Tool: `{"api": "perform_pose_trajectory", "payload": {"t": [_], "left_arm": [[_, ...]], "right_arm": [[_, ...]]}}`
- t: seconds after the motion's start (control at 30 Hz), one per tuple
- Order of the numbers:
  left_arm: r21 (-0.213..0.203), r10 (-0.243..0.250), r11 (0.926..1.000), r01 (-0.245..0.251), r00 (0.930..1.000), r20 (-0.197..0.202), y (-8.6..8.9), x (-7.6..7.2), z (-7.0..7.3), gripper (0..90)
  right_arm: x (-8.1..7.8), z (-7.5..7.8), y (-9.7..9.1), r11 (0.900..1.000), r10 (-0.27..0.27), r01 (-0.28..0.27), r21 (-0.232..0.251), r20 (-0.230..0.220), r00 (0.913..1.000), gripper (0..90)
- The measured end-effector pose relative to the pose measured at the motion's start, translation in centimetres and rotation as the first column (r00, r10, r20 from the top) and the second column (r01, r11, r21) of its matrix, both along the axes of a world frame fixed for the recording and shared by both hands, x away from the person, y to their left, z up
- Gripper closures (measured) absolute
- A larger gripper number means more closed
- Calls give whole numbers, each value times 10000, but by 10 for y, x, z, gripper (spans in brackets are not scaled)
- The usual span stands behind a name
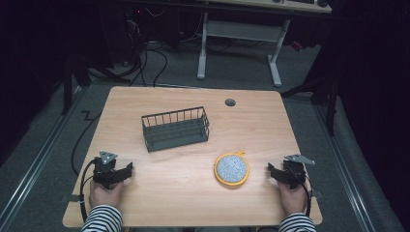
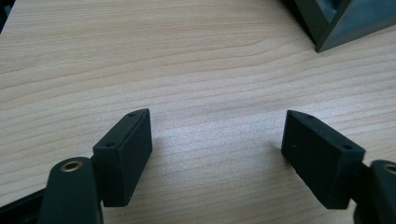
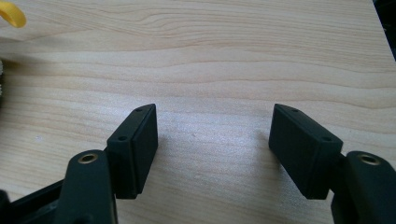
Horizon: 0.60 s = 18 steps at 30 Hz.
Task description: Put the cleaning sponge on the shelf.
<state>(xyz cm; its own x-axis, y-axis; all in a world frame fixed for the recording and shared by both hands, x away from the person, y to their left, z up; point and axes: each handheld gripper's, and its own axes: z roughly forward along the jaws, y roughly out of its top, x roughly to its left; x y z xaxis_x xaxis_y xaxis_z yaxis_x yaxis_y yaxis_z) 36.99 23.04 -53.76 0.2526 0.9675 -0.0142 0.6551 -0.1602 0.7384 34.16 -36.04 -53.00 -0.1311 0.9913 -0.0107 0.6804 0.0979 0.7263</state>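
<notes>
A dark wire basket [image 1: 175, 128] stands near the middle of the wooden table [image 1: 159, 193]. A round grey speckled pad with a yellow rim [image 1: 232, 168] lies to its front right. My left gripper [image 1: 126, 170] rests low on the table at the front left, held by a hand in a striped sleeve, jaws wide apart with bare wood between them [image 2: 217, 135]. At the front right, my right gripper [image 1: 270, 170] stands open too, just right of the pad, nothing between its jaws [image 3: 212, 133]. A corner of the basket [image 2: 336, 23] shows in the left gripper view.
A small dark round grommet [image 1: 230, 102] sits near the table's far edge. Beyond the table stands a white desk frame [image 1: 239, 43] with cables on the grey floor. The yellow loop [image 3: 13, 16] of the pad shows at the top left of the right gripper view.
</notes>
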Motion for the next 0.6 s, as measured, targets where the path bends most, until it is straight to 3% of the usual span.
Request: {"api": "perform_pose_trajectory", "payload": {"t": [0.13, 0.6], "left_arm": [[-10, -305, 9995, 304, 9995, -24, 1, 1, 0, 233], [-12, -520, 9986, 520, 9986, -40, 2, 4, 0, 244]], "right_arm": [[0, 0, -1, 9999, -11, 11, 117, 3, 10000, 333], [0, 0, -2, 9996, -12, 12, 282, 9, 10000, 330]]}}
